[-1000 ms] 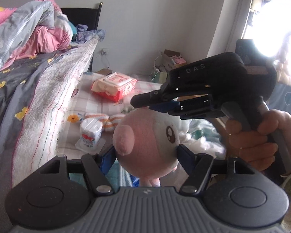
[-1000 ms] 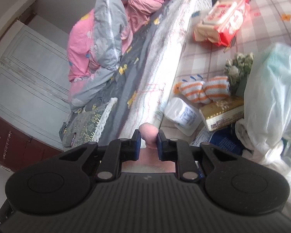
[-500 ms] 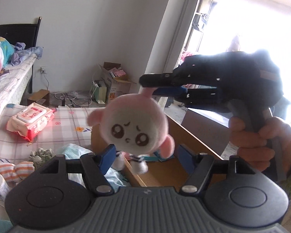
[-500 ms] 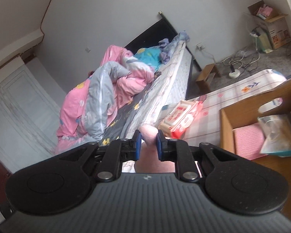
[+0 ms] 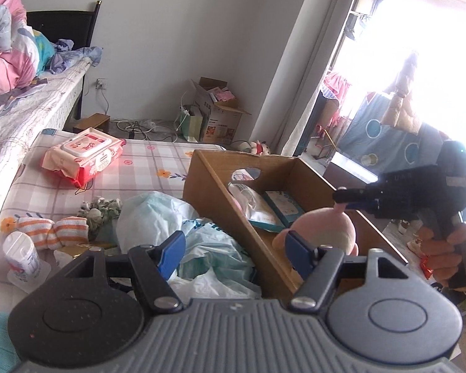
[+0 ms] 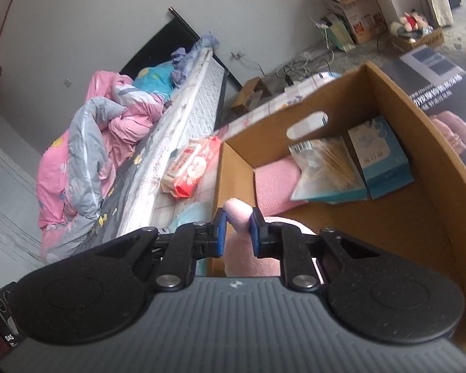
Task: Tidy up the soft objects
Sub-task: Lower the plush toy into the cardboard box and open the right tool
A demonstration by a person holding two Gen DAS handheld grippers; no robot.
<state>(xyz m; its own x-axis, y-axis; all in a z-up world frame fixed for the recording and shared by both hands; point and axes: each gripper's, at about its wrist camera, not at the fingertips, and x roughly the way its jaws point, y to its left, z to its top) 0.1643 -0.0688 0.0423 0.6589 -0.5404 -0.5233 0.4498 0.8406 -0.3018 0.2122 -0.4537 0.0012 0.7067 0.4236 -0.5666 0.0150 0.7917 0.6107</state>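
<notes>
In the left wrist view, the left gripper [image 5: 233, 253] is seen with its blue pads wide apart and nothing between them. The round pink plush doll [image 5: 321, 228] is held by its ear in the right gripper [image 5: 341, 202], over the open brown cardboard box [image 5: 220, 199].

In the right wrist view, the doll's ear [image 6: 237, 214] is pinched between the narrow pads above the box [image 6: 419, 143], near a pink towel [image 6: 273, 183].

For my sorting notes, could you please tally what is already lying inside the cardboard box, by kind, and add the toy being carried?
Pink towel or cloth: 1
Bag of cotton swabs: 1
Blue tissue pack: 1
Pink plush toy, held by the right gripper over the cardboard box: 1
Total: 4
</notes>
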